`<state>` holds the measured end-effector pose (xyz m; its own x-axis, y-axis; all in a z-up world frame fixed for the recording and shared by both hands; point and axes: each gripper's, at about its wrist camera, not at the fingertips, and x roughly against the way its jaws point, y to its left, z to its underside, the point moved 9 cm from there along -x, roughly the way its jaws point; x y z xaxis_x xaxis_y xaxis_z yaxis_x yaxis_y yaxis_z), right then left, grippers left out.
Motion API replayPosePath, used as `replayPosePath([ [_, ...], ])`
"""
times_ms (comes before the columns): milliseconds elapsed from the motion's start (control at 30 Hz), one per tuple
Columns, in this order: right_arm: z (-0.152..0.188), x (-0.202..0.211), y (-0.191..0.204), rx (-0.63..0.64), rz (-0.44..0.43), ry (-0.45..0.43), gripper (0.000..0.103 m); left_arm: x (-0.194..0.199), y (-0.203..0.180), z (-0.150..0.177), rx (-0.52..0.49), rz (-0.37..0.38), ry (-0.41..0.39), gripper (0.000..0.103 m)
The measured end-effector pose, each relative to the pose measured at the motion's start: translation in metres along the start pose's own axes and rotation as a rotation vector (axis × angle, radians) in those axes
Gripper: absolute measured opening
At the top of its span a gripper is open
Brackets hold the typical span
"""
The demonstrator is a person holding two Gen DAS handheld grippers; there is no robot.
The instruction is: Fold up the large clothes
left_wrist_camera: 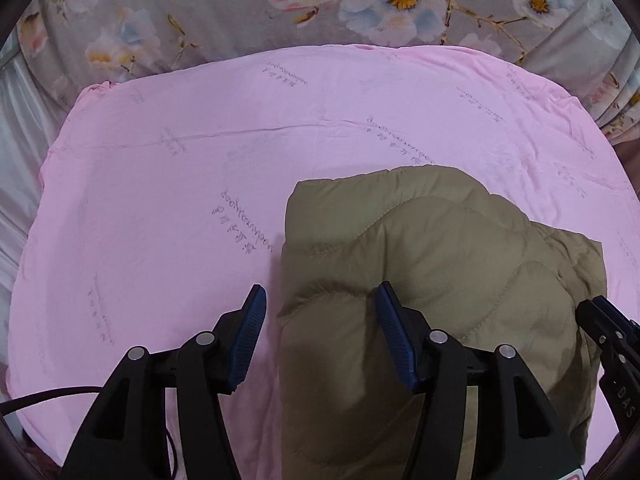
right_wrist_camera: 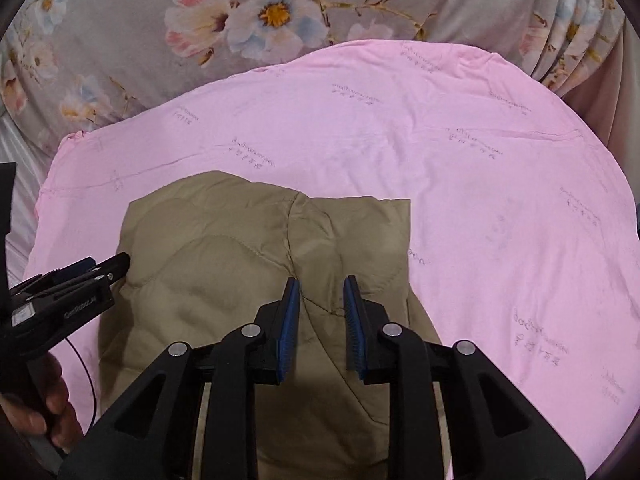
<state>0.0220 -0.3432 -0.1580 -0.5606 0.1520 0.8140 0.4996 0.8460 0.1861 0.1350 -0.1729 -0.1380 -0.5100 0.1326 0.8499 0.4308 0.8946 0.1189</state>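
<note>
Folded olive quilted jacket (left_wrist_camera: 420,280) lying flat on a pink sheet (left_wrist_camera: 200,160), straight ahead of and beneath both claws. Left gripper (left_wrist_camera: 320,296) held above the jacket's left edge, jaws spread wide, nothing clamped between the blue pads (left_wrist_camera: 248,340); one pad over bare sheet, the other over padded fabric. Right gripper (right_wrist_camera: 322,284) poised over the jacket's right half, jaws parted by a narrow gap, a stitched seam showing through that gap, no cloth pinched as far as the angle allows. Floral grey bedding (right_wrist_camera: 120,40) beyond the sheet, far ahead of both claws. Black cable (left_wrist_camera: 40,396) trailing off left of the left claw. Hand (right_wrist_camera: 44,408) wrapped round the left tool's handle, low at the left of the right claw's view.
</note>
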Motion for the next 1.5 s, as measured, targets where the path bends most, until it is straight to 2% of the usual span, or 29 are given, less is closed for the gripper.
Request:
replayPosePath([
  [233,0.008,-0.033,0.004,0.031,0.021,0.004,0.023,-0.026,-0.004,-0.001,0.022,-0.022,-0.018,0.058],
  [367,0.011,-0.045,0.005,0.020,0.002,-0.004,0.023,-0.038,-0.004,-0.001,0.029,-0.034,-0.019,0.059],
  [1067,0.016,-0.061,0.006,0.032,0.009,-0.079,0.023,-0.056,-0.010,0.001,0.024,-0.110,-0.067,0.060],
  [1200,0.014,-0.061,0.006,0.046,0.006,-0.054,0.023,-0.055,-0.009,0.000,0.018,-0.115,-0.055,0.060],
  [1333,0.010,-0.046,0.003,0.026,0.003,0.010,0.024,-0.047,-0.006,-0.001,-0.007,-0.113,-0.018,0.063],
  [1400,0.006,-0.024,-0.005,-0.034,-0.031,-0.003,0.033,-0.036,0.001,0.000,0.008,-0.073,0.010,0.063],
  [1433,0.005,-0.008,-0.013,-0.062,-0.042,-0.029,0.047,-0.027,0.007,0.001,0.037,-0.027,0.024,0.063],
  [1467,0.005,0.003,-0.020,-0.079,-0.048,-0.042,0.056,-0.019,0.012,0.002,0.063,0.016,0.038,0.064],
  [1500,0.007,0.013,-0.031,-0.101,-0.057,-0.041,0.057,-0.013,0.016,0.004,0.084,0.051,0.054,0.066],
])
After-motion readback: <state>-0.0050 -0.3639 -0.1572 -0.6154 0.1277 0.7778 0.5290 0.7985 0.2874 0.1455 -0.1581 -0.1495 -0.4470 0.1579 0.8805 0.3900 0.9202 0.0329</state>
